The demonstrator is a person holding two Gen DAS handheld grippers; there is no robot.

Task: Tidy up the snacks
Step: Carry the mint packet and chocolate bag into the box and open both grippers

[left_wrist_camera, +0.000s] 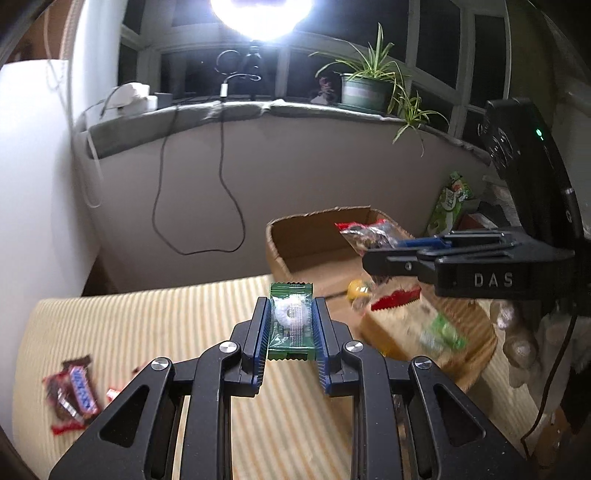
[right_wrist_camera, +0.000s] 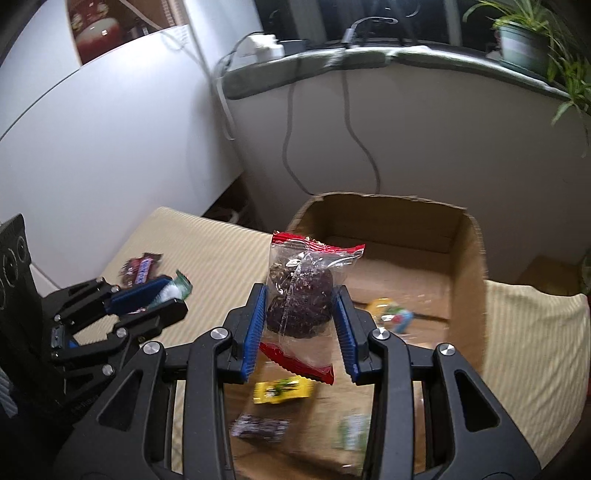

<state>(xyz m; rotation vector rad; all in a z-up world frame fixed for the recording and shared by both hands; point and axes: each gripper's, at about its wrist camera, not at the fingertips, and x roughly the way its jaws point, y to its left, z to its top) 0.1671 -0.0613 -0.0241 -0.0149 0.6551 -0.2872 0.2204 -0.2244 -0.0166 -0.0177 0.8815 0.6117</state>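
A green packet [left_wrist_camera: 290,318] is being gripped between the left gripper [left_wrist_camera: 290,334] jaws above the striped cloth [left_wrist_camera: 147,325], while a clear cookie bag [right_wrist_camera: 300,295] is being clamped by the right gripper [right_wrist_camera: 301,328] over the cardboard box [right_wrist_camera: 467,266], seemingly for dropping in.

Ahead of you a bright lamp [left_wrist_camera: 260,14] glares against dark window panes. On the grey windowsill [left_wrist_camera: 236,110] you have a potted spider plant [left_wrist_camera: 364,83] at the right and a white adapter [left_wrist_camera: 129,94] at the left. A black cable [left_wrist_camera: 221,177] hangs from the sill down the wall. A yellow striped cloth [left_wrist_camera: 147,317] covers the surface below you.
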